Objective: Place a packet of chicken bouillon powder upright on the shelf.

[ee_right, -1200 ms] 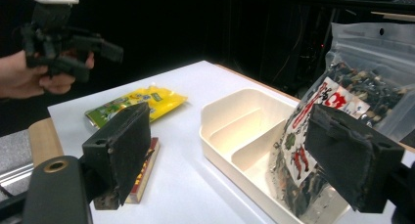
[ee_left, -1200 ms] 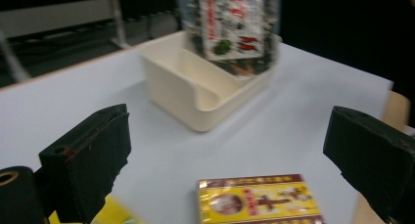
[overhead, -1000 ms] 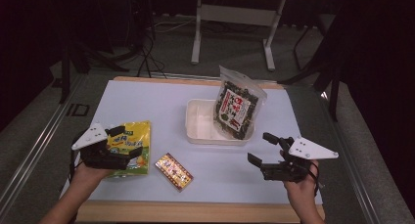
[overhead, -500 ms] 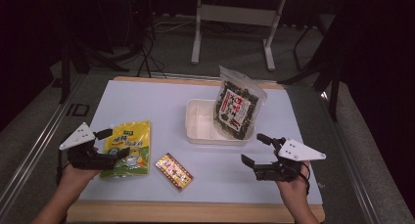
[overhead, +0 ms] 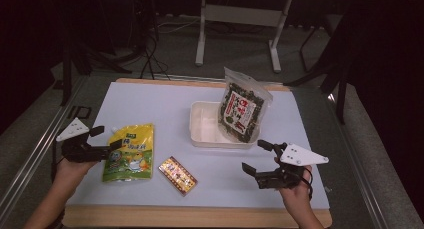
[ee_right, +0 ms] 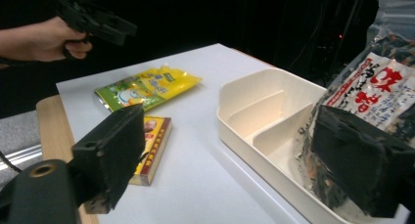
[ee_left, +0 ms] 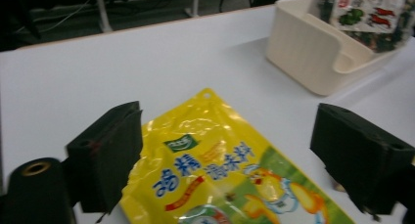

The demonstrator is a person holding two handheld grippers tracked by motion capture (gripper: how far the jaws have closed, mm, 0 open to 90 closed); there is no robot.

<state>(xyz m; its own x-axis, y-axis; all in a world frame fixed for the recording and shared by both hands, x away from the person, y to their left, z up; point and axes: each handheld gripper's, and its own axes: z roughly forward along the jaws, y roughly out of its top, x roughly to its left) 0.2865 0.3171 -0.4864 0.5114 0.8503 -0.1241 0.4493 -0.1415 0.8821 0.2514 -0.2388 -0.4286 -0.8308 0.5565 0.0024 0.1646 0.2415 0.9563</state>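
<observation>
Pouch [overhead: 129, 152] glossy yellow, green base (cartoon print), lying flat, both grippers' jaws wide, holding nothing.

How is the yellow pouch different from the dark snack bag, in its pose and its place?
The yellow pouch lies flat on the table; the dark snack bag stands leaning in the white tray. The yellow pouch is opaque and bright; the dark snack bag has clear parts showing dark contents. Both are sealed, printed packets.

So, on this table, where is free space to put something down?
The far left of the white mat, beyond the yellow pouch and left of the tray, is bare. So is the near strip between the small box and the right gripper. It is crowded around the tray and its seaweed bag.
</observation>
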